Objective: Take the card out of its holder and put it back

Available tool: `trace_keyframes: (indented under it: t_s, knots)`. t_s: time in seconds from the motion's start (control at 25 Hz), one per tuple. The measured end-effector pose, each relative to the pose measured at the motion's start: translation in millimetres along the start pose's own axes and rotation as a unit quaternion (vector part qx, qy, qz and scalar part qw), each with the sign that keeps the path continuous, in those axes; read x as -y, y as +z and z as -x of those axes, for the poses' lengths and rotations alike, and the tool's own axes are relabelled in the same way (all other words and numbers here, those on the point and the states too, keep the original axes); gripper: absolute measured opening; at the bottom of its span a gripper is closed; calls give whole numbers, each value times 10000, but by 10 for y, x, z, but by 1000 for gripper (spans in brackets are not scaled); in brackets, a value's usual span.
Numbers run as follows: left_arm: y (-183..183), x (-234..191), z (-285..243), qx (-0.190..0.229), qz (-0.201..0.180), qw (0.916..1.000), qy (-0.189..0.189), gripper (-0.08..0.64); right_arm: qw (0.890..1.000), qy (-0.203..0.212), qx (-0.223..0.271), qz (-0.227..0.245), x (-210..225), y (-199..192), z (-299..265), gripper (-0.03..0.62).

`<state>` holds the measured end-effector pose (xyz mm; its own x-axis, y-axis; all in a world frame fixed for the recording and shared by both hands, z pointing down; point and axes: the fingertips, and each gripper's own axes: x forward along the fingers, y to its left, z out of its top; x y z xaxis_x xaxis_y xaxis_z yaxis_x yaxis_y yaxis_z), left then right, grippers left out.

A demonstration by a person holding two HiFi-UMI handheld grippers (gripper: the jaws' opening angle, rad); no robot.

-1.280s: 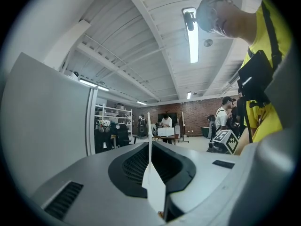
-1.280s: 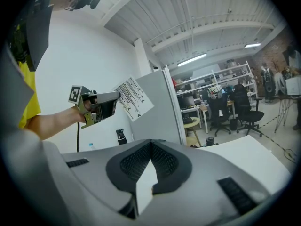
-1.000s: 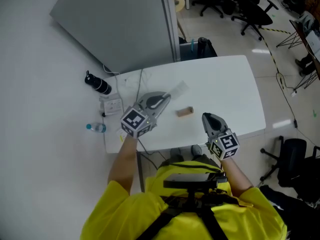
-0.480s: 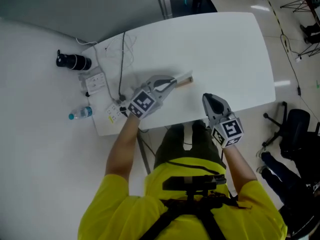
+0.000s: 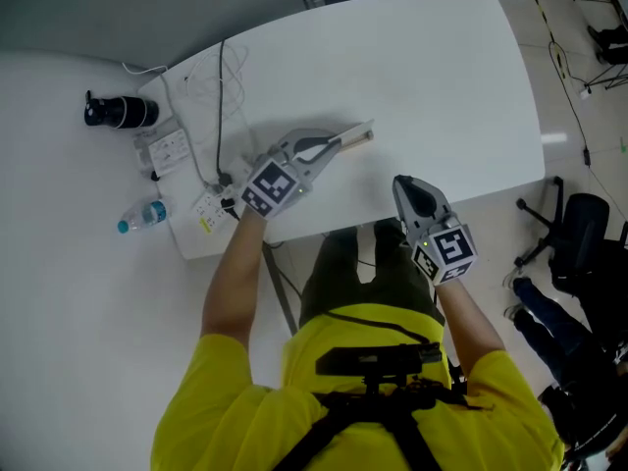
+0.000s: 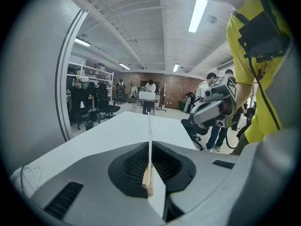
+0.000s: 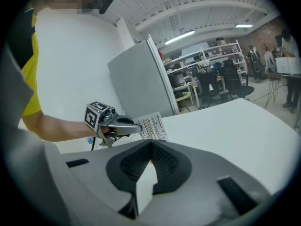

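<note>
My left gripper [image 5: 339, 143] is shut on a thin white card [image 5: 353, 131] over the middle of the white table [image 5: 442, 77]. In the left gripper view the card [image 6: 150, 128] runs edge-on between the closed jaws. From the right gripper view its printed face [image 7: 153, 125] stands up beyond the left gripper [image 7: 136, 126]. The small wooden holder [image 5: 364, 137] lies at the card's far end. Whether the card sits in its slot I cannot tell. My right gripper [image 5: 404, 186] hangs at the table's front edge, shut and empty [image 7: 151, 143].
At the table's left end are a socket strip [image 5: 165, 148] and thin cables [image 5: 221, 86]. A black bottle [image 5: 116, 112] and a water bottle [image 5: 142, 214] lie on the floor beside it. An office chair [image 5: 579, 253] stands at the right, a grey partition [image 7: 141, 84] behind the table.
The left gripper carried the card from beside the wooden holder over to it, and now holds it there. The right gripper stayed by the front edge. The head view tilted.
</note>
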<state>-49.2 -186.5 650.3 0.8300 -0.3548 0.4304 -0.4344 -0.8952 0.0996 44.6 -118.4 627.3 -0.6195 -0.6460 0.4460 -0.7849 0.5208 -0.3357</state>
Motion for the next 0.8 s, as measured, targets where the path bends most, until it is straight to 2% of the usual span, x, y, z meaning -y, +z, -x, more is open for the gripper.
trace_keyframes:
  t_s: [0.28, 0.6, 0.8]
  knots:
    - [14, 0, 1, -65, -100, 9997, -204, 18, 10000, -17, -45, -38, 29, -39, 34, 6]
    - [-22, 7, -89, -104, -201, 9995, -227, 18, 10000, 16, -50, -42, 47, -34, 34, 6]
    - [-220, -24, -136, -85, -6, 9999, -103, 20, 10000, 17, -75, -54, 62, -84, 31, 6]
